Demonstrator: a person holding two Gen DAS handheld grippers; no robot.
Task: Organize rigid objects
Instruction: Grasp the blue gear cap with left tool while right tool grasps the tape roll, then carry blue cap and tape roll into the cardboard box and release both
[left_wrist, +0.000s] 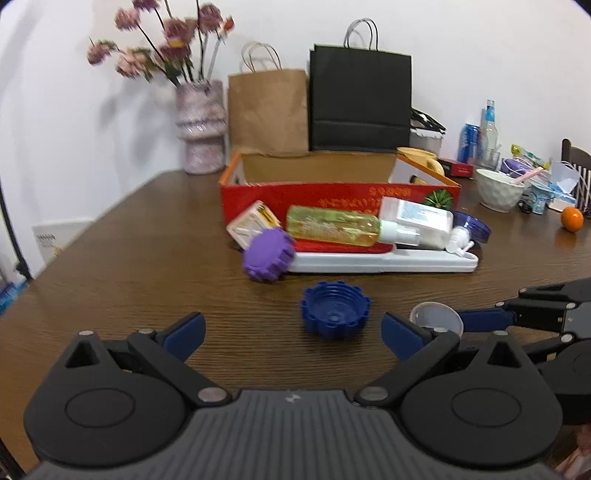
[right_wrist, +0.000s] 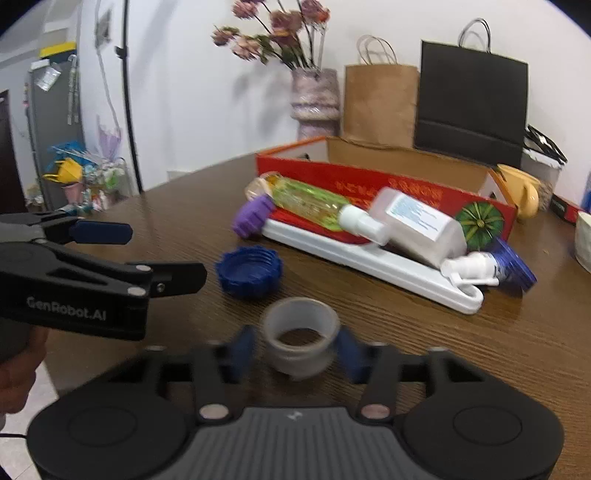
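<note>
A: How are the two grippers seen?

B: The left gripper (left_wrist: 293, 332) is held low over the table (left_wrist: 147, 258) with its fingers spread wide and nothing between them. The blue cap (left_wrist: 335, 309) is seen lying open side up on the wood, just ahead of those fingers.

A: And the right gripper (right_wrist: 295, 349)?

B: Its blue pads (right_wrist: 349, 352) are placed either side of the grey ring (right_wrist: 300, 338), which is seated upright on the table. Whether the ring is actually pinched cannot be told, since the view is blurred.

A: Where are the other things found?

B: A white tray (left_wrist: 384, 263) is laid before the red box (left_wrist: 332, 197). The green bottle (left_wrist: 332, 224) and the clear bottle (left_wrist: 417, 221) are propped across it, and the purple cap (left_wrist: 269, 254) is leaned at its left end.
</note>
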